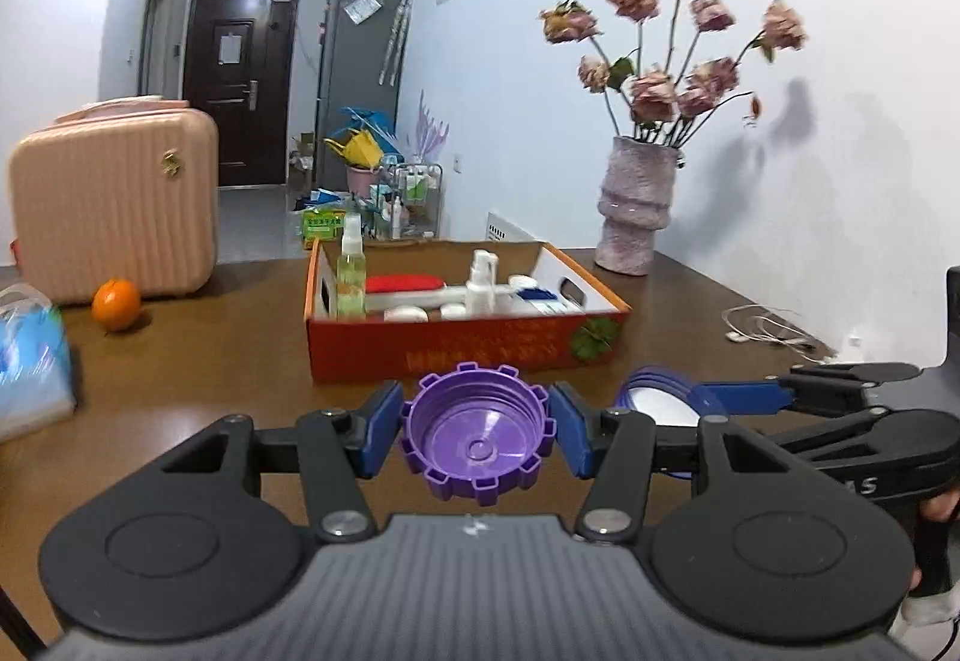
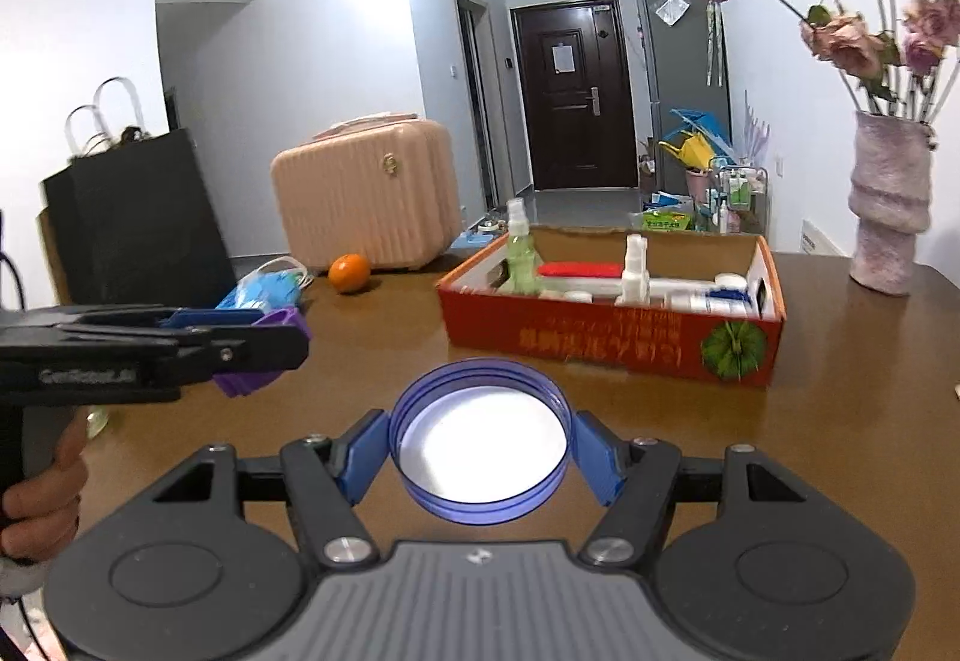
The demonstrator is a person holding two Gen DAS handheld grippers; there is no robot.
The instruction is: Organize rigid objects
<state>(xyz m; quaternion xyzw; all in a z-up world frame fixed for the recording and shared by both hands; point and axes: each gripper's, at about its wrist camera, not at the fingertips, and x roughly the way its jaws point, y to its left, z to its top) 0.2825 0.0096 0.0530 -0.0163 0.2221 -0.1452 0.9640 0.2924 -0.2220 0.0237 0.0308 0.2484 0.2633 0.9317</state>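
A purple cap [image 1: 477, 436] is gripped between the blue pads [image 1: 384, 430] of the left gripper [image 1: 476, 430], its open side turned toward the camera, above the table [image 1: 210, 361]. A blue lid [image 2: 480, 448] is clamped in the same way by the right gripper [image 2: 480, 451], one pad pressed against each side of its rim. Both are held just in front of the red box [image 1: 468, 349], which stands on the table a little beyond the fingertips. In the right wrist view the left gripper is seen from the side, and only an edge of the purple cap shows behind its fingers. In the left wrist view the blue lid is mostly covered by the near arm of the left gripper, so only its upper arc is seen.

The contents of the box are partly hidden by its front wall; a green spray bottle [image 1: 351, 271], a white spray bottle [image 1: 482, 280] and something red [image 1: 403, 283] can be made out, the rest being hard to tell. The print on the box is blurred.

The purple cap is round, with square teeth around its edge and rings inside. The blue lid is a shallow translucent ring with a pale, glaring centre. An orange [image 1: 116, 304] lies well to the left of the box, near a pink case [image 1: 114, 208].
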